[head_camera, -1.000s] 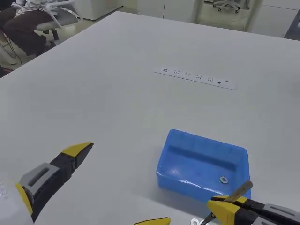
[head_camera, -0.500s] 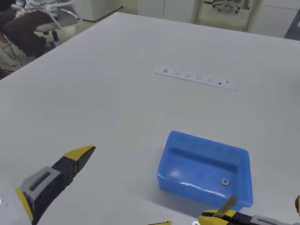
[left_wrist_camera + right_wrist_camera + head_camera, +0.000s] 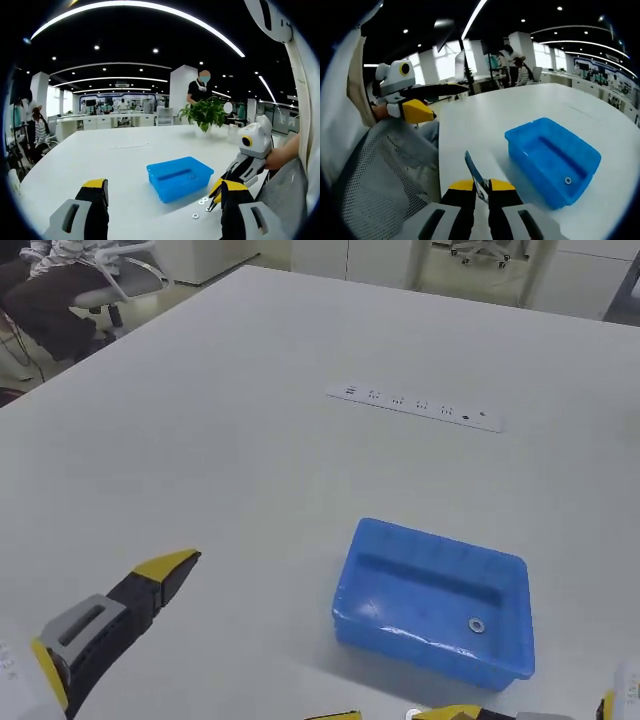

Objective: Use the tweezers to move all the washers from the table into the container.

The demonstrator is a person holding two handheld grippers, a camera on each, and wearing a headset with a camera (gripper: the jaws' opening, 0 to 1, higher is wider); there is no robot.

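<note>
The small flat metal washers (image 3: 202,201) look light, hard and slippery to me; I'd pinch one across its ring, with one tip through the hole. They lie loose on the white table (image 3: 250,440), at 5 o'clock from the blue plastic container (image 3: 175,180); a lone washer (image 3: 568,180) already sits inside it. My right gripper (image 3: 481,189) is clamped on the slim tweezers (image 3: 472,169), whose tips are near the loose ones. My left gripper (image 3: 161,186) is spread wide, holding nothing.
</note>
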